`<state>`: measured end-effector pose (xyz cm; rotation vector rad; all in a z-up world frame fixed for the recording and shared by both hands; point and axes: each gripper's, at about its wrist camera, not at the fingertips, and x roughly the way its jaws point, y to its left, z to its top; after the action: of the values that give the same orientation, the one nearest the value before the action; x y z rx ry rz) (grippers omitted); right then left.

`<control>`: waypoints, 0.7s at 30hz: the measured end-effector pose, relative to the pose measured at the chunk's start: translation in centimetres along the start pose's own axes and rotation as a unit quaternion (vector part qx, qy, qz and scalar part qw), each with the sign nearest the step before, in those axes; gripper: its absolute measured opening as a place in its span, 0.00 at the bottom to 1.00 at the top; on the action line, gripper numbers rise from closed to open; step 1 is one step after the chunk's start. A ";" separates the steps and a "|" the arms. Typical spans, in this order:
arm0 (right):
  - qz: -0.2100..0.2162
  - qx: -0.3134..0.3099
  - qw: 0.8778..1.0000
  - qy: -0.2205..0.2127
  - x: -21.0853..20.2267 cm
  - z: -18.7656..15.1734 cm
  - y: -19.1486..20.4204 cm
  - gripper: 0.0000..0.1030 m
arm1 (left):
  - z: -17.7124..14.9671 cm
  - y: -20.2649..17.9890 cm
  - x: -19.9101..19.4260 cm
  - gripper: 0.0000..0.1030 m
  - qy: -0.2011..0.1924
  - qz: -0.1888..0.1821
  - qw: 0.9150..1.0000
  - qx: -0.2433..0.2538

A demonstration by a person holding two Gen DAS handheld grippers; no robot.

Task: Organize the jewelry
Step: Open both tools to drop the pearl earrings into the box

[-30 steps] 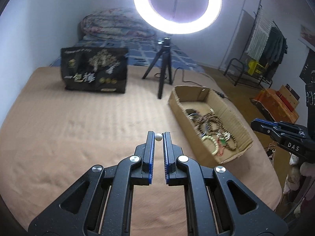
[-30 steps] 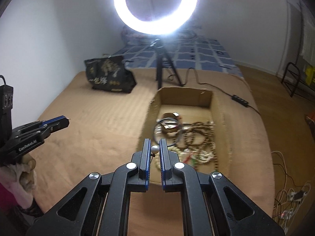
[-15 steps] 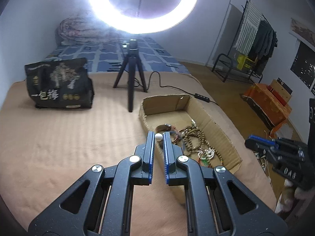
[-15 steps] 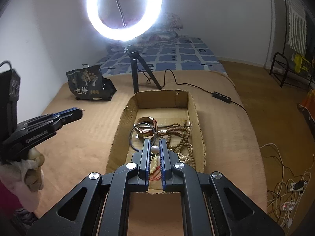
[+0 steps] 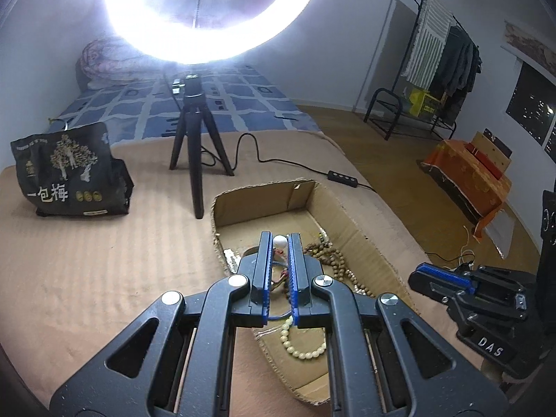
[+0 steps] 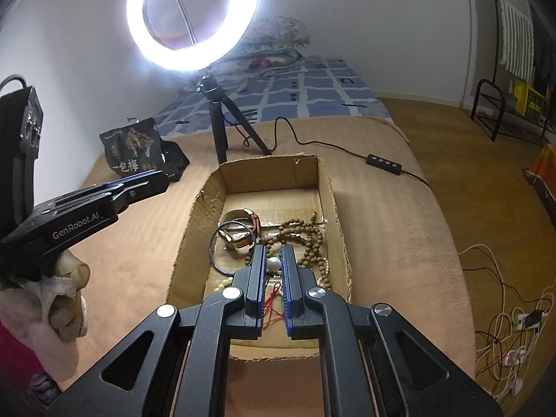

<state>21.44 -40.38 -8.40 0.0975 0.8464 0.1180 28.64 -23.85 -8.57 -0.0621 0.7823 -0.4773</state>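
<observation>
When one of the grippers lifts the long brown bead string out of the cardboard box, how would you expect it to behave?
The brown bead string lies in loose overlapping loops, so it would probably hang limp and swing. It overlaps neighbouring strands, such as the cream bead bracelet nearby, so it may drag them along. Round beads could slip between the narrow pads.

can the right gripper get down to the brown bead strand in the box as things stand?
Probably yes. The right gripper hangs over the open-topped cardboard box, and the brown bead strand lies uncovered just ahead of its jaws. The left gripper sits off to the side, outside the box.
</observation>
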 end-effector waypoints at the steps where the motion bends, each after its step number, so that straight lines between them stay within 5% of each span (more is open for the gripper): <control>1: 0.000 -0.001 1.000 0.001 0.0 0.0 0.0 0.07 | 0.1 -0.2 0.1 0.06 0.000 0.000 1.000 0.002; 11: -0.010 -0.004 1.000 0.005 0.2 0.1 0.2 0.08 | 0.4 -0.7 0.3 0.07 0.005 0.004 1.000 0.007; 13: -0.012 -0.005 1.000 0.007 0.2 0.0 0.2 0.19 | 0.5 -0.7 0.3 0.10 0.004 0.006 1.000 0.007; 14: -0.014 -0.006 1.000 0.007 0.2 0.0 0.3 0.33 | 0.5 -0.7 0.2 0.21 0.003 0.006 1.000 0.008; 16: -0.017 -0.009 1.000 0.004 0.1 -0.1 0.4 0.40 | 0.5 -0.8 -0.1 0.40 -0.006 0.008 1.000 0.010; 19: -0.020 -0.012 1.000 0.004 0.0 0.0 0.5 0.41 | 0.6 -0.9 -0.5 0.42 -0.016 0.015 1.000 0.015; 21: -0.026 -0.013 1.000 0.003 -0.1 0.0 0.5 0.57 | 0.7 -0.8 -0.6 0.43 -0.015 0.014 1.000 0.014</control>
<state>21.34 -39.87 -8.31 0.0505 0.8524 0.0794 28.46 -24.36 -7.56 -0.0331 0.7465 -0.4595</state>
